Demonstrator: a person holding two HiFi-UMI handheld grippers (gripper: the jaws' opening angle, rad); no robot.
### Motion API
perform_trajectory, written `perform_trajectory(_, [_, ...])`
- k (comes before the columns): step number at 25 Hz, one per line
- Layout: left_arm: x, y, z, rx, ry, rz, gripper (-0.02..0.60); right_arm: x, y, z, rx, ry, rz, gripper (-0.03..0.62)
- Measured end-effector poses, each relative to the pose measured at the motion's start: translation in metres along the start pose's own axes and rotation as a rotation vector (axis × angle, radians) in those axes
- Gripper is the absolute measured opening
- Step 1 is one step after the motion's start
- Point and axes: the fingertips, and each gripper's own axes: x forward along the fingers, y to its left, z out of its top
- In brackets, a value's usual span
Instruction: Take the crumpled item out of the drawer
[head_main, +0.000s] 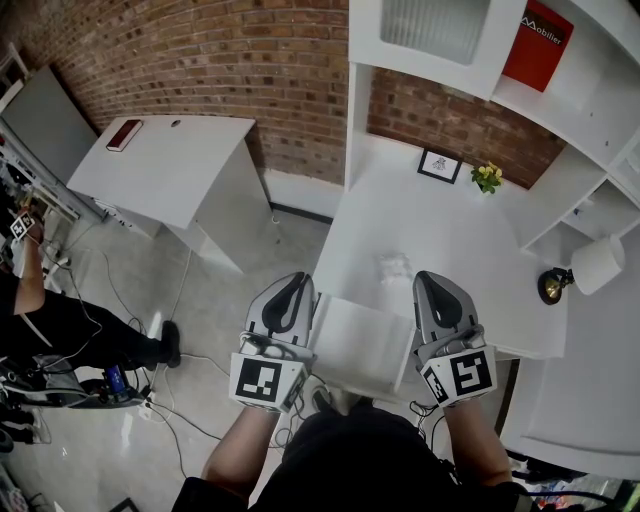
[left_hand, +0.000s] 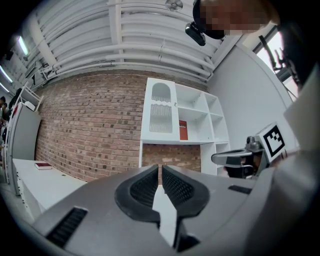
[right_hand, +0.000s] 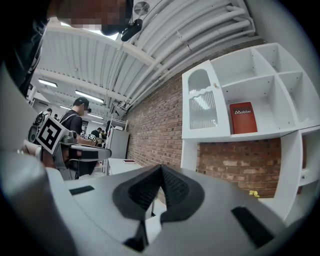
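The white desk (head_main: 450, 215) fills the space ahead of both pairs of jaws, and what looks like its pulled-out drawer (head_main: 360, 345) sits between the two grippers, just below jaw level. As far as the head view shows, the drawer's inside is bare and white. The left gripper (head_main: 292, 280) hangs at the drawer's left edge and the right gripper (head_main: 438, 278) at its right edge. Both point level towards the brick wall. Each gripper's own view shows its ribbed pads pressed together with nothing between them, so both are closed and empty. The crumpled item (head_main: 394, 267), a small pale wad, lies a little ahead of the jaw tips. It is between the two grippers but nearer the right one, and it appears to rest on the desk top just past the drawer's front line rather than inside the drawer. By that reading the removal is probably already done and the hands are resting. If the wad in fact sits in the drawer's far end, the right jaws must open, reach forward and slightly inward, and close softly on the light, springy wad.
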Motion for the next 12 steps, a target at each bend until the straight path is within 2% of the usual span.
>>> perform_trajectory(12, [-0.0038,-0.0012,-0.0039,-0.006,0.007,-0.001,0.028,-0.0021,0.002,-0.0059,0.018,0.007,-0.002,0.0])
